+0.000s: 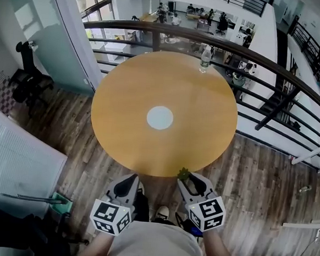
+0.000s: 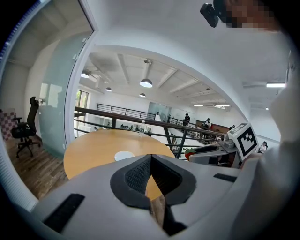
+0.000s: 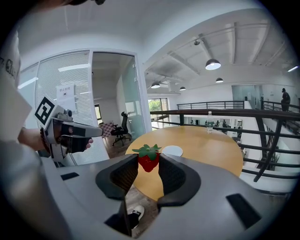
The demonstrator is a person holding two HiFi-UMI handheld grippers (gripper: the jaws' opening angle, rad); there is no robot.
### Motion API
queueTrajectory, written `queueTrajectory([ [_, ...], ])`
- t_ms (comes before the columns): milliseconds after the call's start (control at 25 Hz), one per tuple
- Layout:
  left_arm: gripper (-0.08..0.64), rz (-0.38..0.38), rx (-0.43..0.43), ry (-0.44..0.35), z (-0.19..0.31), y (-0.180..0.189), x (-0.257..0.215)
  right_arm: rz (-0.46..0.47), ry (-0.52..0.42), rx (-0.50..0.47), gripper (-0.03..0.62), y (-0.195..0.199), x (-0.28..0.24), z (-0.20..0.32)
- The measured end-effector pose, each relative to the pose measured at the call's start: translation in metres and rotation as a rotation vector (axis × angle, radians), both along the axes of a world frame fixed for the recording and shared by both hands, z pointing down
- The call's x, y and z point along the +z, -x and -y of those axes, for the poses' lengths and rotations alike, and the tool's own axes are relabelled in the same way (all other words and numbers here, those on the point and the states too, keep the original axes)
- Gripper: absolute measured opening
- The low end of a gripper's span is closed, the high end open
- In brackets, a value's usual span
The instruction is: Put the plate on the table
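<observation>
The plate [image 1: 159, 118] was seen lying at the middle of the round wooden table [image 1: 117, 116]. The strawberry [image 3: 148, 159] pinched in the right tool [image 1: 190, 180] would best be carried level and set down gently. The left tool [image 2: 150, 164] was pressed together, empty. A bottle [image 1: 205, 59] stood at the far edge, by a railing [image 1: 265, 53].

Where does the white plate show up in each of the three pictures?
Head view: white plate at the table's centre.
Left gripper view: plate left of centre, on the table.
Right gripper view: plate just right of the strawberry.
Shared landmark: water bottle at the table's far edge.
</observation>
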State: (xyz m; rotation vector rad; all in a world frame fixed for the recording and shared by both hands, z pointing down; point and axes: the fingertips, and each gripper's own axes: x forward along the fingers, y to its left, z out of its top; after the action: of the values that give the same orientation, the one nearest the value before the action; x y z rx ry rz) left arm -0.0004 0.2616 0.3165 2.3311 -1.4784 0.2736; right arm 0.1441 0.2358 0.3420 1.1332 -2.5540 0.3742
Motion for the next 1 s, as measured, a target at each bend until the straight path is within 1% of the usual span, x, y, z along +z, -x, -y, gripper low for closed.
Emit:
queueTrajectory([
  [240, 0.023, -0.002, 0.026, -0.001, 0.038, 0.006, 0.007, 0.003, 0.002, 0.022, 0.152, 0.007, 0.006, 0.036],
  [440, 0.023, -0.007, 0.064, -0.006, 0.086, 0.025, 0.007, -0.011, 0.008, 0.054, 0.152, 0.026, 0.008, 0.078],
  [760, 0.023, -0.023, 0.154, -0.002, 0.175, 0.059, 0.008, -0.035, 0.005, 0.131, 0.152, 0.059, 0.003, 0.157],
  [1000, 0.023, -0.036, 0.229, 0.009, 0.222, 0.078, 0.012, -0.053, 0.01, 0.199, 0.152, 0.079, 0.003, 0.193],
])
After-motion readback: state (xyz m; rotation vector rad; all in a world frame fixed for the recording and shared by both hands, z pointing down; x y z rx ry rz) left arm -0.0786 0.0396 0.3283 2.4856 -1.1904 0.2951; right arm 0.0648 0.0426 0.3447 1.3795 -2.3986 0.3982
